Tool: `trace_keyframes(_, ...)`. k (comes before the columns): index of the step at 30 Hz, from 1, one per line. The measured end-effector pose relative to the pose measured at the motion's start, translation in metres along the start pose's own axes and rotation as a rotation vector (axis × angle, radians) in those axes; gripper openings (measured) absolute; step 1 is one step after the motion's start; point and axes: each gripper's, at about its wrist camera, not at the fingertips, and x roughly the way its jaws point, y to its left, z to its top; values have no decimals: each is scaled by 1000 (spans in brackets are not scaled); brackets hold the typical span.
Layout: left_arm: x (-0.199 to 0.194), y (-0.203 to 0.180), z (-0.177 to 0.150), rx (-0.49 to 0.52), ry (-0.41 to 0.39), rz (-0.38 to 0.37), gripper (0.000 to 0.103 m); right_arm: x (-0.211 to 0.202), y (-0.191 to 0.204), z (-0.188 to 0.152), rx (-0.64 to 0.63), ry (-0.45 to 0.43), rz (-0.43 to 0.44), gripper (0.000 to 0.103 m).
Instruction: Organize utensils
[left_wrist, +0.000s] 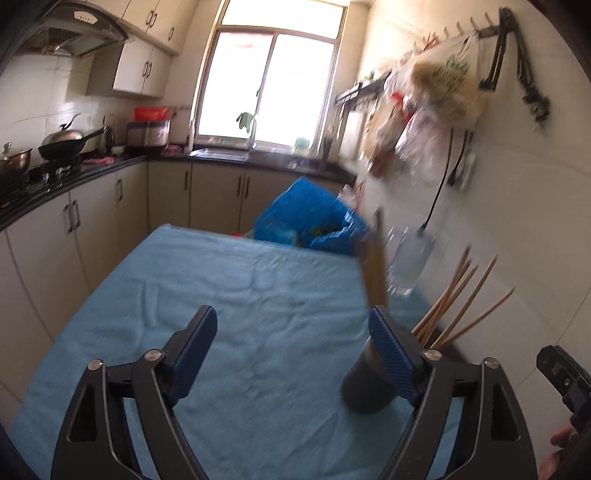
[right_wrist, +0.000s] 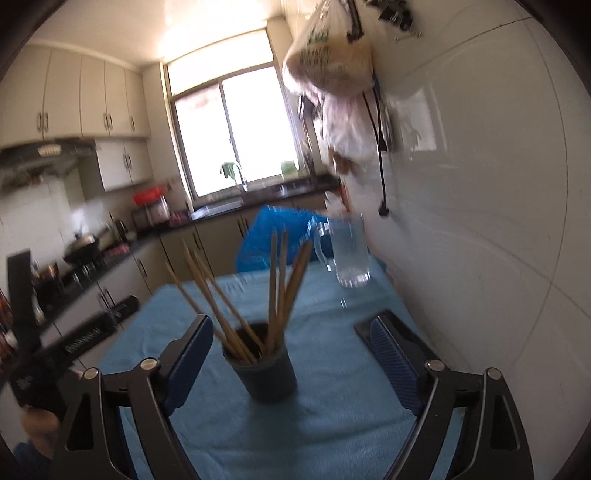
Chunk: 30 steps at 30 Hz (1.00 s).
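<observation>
1. Left wrist view, lower left to lower right: the left gripper stands with jaws wide apart and nothing between them, over bare blue cloth. The dark cup sits lower right, partly behind the right-hand finger; whether they touch cannot be told.
2. Right wrist view, centre: the right gripper is likewise spread and empty, with the cup upright between its fingers but apart from both pads.
3. The chopsticks stand fanned in the cup; this step looks finished.
4. Judgement: draw both tools straight back and low, clear of the splayed tips, so the cup is not tipped.
5. Room: open cloth at left; at upper right a glass mug and the wall crowd the table edge.
</observation>
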Motion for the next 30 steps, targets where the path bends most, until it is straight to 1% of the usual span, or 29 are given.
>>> trace_keyframes(2,-1,7,-8,6,26,32,86,6,5,-8,-9,34,-41,95)
trace_keyframes(6,-10,18,-27,55,78,111,90,20,15,-19,-28,106,-94,97)
trace_keyframes(9,-19,25,-39,82,109,159,93,26,20,-26,-45,143,-141,97)
trace_keyframes(10,-24,27,-44,88,112,176,95,27,22,-28,-52,151,-158,97)
trace_keyframes(14,-44,36,-62,109,94,245,99,26,26,-40,-62,181,-206,97)
trace_keyframes(15,-48,37,-65,118,99,252,99,24,26,-44,-61,189,-218,97)
trace_keyframes(16,-53,38,-70,131,105,243,99,23,26,-49,-60,197,-230,97)
trace_keyframes(18,-58,37,-78,157,128,220,99,20,27,-59,-58,207,-260,97)
trace_keyframes(19,-62,37,-84,166,135,194,99,16,28,-65,-49,211,-270,97)
trace_keyframes(21,-73,35,-94,167,121,179,99,8,28,-75,-41,205,-286,97)
trace_keyframes(23,-86,33,-104,160,98,198,99,0,28,-83,-40,202,-309,97)
trace_keyframes(24,-92,33,-109,155,83,218,99,-5,28,-88,-31,196,-326,97)
trace_keyframes(26,-97,30,-110,149,76,273,99,-12,31,-93,-28,187,-322,97)
trace_keyframes(27,-98,29,-110,149,80,284,99,-15,33,-95,-38,172,-332,97)
trace_keyframes(29,-95,31,-107,151,95,272,99,-15,34,-96,-44,176,-352,98)
trace_keyframes(30,-94,32,-106,147,100,277,99,-14,34,-95,-42,178,-349,98)
